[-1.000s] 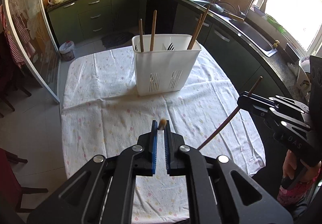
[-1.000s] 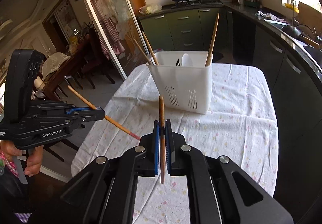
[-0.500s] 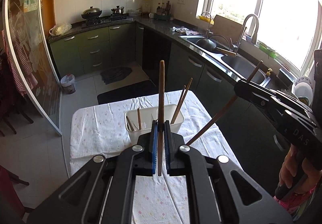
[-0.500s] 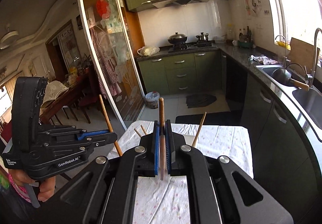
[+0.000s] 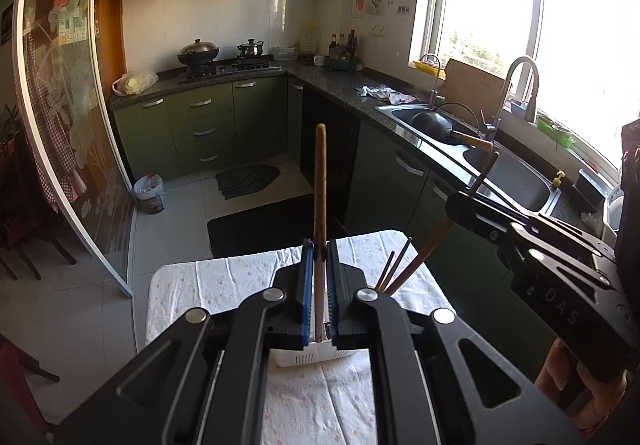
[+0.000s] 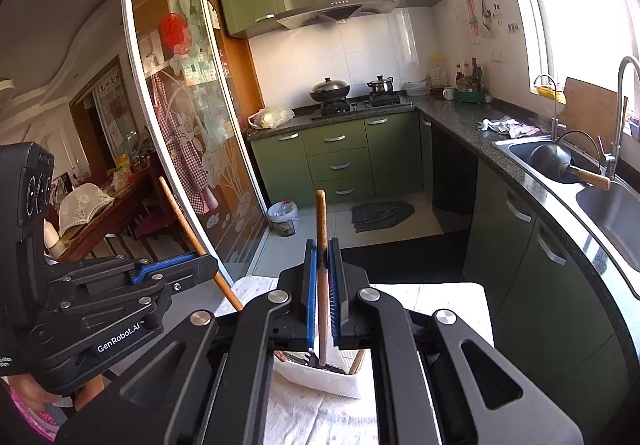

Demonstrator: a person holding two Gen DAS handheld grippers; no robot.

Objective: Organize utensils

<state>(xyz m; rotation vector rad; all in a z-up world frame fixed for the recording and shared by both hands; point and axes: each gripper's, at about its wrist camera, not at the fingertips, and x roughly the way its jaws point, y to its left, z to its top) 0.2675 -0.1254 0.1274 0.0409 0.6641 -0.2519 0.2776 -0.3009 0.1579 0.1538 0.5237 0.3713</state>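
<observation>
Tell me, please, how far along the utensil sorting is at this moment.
Done: a few thin brown sticks already stand in the white slotted plastic basket on the table. In hand: the left gripper is shut on a long wooden-handled utensil, and the right gripper on another wooden-handled utensil. Left: both must go down into the basket.

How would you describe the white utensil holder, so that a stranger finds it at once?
Start at the table with the flowered white cloth. The utensil holder is the white perforated plastic box on it, below both grippers, with wooden sticks leaning out. It is the only container there.
</observation>
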